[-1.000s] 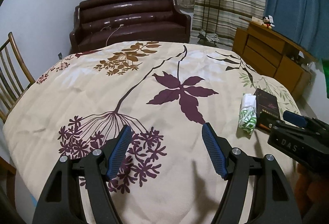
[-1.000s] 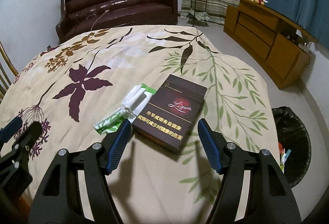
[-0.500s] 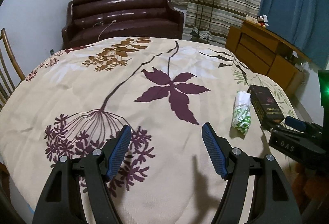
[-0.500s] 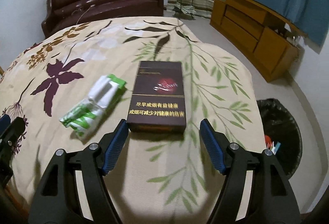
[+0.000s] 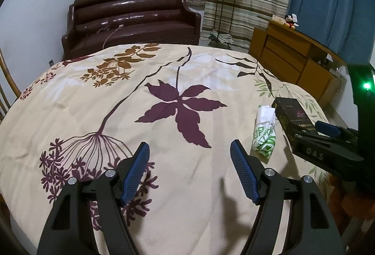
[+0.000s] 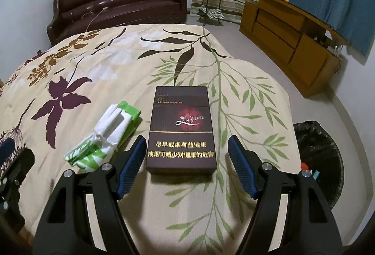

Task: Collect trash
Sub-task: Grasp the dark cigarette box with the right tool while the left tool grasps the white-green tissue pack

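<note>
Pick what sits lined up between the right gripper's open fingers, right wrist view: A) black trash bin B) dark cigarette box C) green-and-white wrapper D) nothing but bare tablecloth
B: the dark cigarette box lies flat on the tablecloth, centred ahead of the right gripper, whose jaws stand open and clear of it; the green-and-white wrapper lies off to its left, the black trash bin on the floor to the right.
</note>
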`<state>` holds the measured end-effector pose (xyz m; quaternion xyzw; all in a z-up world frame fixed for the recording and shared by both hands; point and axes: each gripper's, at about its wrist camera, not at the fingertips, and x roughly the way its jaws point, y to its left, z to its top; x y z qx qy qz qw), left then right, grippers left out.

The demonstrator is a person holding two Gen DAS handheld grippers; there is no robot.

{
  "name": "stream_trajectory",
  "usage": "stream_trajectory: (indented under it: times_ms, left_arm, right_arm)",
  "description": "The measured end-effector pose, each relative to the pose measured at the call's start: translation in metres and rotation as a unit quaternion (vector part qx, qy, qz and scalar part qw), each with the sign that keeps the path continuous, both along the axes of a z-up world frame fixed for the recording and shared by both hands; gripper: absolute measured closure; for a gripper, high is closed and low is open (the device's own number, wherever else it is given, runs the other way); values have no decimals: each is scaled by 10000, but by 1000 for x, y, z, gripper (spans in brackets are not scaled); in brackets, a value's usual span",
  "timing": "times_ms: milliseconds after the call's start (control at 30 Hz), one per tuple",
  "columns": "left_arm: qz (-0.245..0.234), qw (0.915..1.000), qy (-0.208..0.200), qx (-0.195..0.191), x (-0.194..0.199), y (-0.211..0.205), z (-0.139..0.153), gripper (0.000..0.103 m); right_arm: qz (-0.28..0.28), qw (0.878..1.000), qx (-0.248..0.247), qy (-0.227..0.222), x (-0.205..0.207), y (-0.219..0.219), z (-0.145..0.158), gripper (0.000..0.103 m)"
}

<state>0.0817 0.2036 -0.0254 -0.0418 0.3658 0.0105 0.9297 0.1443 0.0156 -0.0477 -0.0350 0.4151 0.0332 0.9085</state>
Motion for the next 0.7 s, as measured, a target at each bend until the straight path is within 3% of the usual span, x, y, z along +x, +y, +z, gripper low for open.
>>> stream_trajectory:
  times_ms: [200, 700]
  left_arm:
    - [-107, 9999, 69, 23, 6, -5, -3, 33]
    - [-607, 9980, 36, 181, 18, -52, 4, 33]
  right_arm:
    - [39, 9999, 20, 104, 5, 0, -4, 49]
    - [-46, 9999, 144, 82, -15, -34, -2, 49]
